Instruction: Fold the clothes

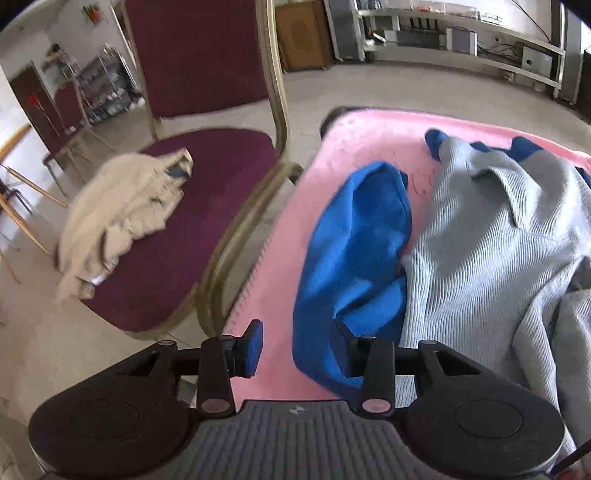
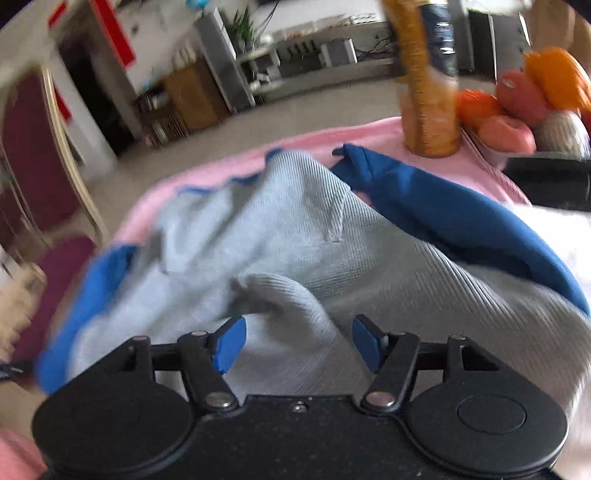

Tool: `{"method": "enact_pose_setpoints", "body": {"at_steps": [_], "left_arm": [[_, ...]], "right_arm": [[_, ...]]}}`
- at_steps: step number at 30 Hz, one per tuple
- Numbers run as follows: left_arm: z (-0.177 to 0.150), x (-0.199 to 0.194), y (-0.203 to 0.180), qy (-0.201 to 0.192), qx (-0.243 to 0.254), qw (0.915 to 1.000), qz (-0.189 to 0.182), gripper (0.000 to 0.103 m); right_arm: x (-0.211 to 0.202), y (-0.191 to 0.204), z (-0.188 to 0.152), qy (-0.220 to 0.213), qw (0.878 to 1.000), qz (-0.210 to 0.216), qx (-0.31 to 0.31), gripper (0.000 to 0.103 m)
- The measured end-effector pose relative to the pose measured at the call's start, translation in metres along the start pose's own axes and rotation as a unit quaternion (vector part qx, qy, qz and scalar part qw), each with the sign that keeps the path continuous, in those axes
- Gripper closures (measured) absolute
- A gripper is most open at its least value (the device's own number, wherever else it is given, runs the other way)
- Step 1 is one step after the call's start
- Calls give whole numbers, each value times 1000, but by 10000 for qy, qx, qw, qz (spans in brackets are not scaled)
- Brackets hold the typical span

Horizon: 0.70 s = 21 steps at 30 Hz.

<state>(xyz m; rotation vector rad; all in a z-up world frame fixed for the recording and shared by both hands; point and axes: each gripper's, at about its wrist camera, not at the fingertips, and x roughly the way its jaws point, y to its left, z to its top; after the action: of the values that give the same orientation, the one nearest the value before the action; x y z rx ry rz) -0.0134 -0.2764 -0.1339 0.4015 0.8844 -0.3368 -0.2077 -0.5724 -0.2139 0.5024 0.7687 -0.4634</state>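
A pink cloth is spread over the table, and everything else is placed from it. On the cloth a pale grey ribbed garment lies crumpled, draped over a blue garment whose folds show at its left edge and along its far side. The left gripper is held above the cloth's near left edge, its jaws partly parted with nothing pressed between them. The right gripper is held over the grey garment, jaws spread wide around a raised fold that is not pinched. Left of the cloth a maroon chair is seen, with a beige garment on its seat. At the cloth's far right corner a tall orange container and a bowl of fruit are set. Beyond the cloth, a pale floor, shelving and a wooden cabinet are visible.
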Motion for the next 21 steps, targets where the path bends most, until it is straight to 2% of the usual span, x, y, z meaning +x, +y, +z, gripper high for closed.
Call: {"method": "enact_pose_setpoints", "body": {"at_steps": [2, 3, 4, 5, 6, 7, 8, 10, 12, 13, 14, 15, 18, 21], "left_arm": [[0, 4, -3, -22, 41, 9999, -138, 62], [-1, 4, -5, -54, 83, 9997, -205, 62], [1, 4, -7, -115, 129, 9995, -267, 62], [3, 2, -9, -187, 177, 9991, -328, 62], [5, 1, -11, -270, 213, 9988, -349, 62], [7, -1, -13, -357, 244, 9984, -354, 62], [10, -3, -15, -445, 276, 9980, -360, 62], [12, -5, -18, -527, 345, 9974, -348, 60], [9, -1, -18, -413, 382, 9979, -318, 58], [7, 2, -15, -328, 362, 9983, -321, 58], [4, 5, -12, -243, 342, 9986, -324, 58], [0, 6, -8, -152, 319, 9988, -339, 58], [-12, 7, 7, 98, 282, 9988, -391, 58], [-23, 0, 24, 270, 382, 9977, -497, 57]], "right_arm": [[20, 6, 3, 289, 9994, -77, -181, 41], [26, 9, 2, 407, 9988, -3, -259, 58], [29, 13, 2, 389, 9987, 8, -330, 95], [26, 17, 3, 201, 9990, -62, -393, 99], [17, 17, 7, -183, 9992, -150, -329, 99], [3, 11, 16, -733, 9970, -251, -28, 99], [-8, 1, 25, -1107, 9926, -353, 357, 99], [-17, -25, 38, -1424, 9831, -681, 932, 99], [-11, -43, 38, -1083, 9834, -851, 1179, 92], [-6, -46, 34, -809, 9852, -896, 1219, 79], [-5, -45, 30, -573, 9866, -932, 1210, 72], [-7, -41, 26, -469, 9877, -935, 1164, 69], [-35, -15, 13, -652, 9906, -805, 898, 48], [-68, 11, 3, -599, 9949, -346, 731, 48]]}}
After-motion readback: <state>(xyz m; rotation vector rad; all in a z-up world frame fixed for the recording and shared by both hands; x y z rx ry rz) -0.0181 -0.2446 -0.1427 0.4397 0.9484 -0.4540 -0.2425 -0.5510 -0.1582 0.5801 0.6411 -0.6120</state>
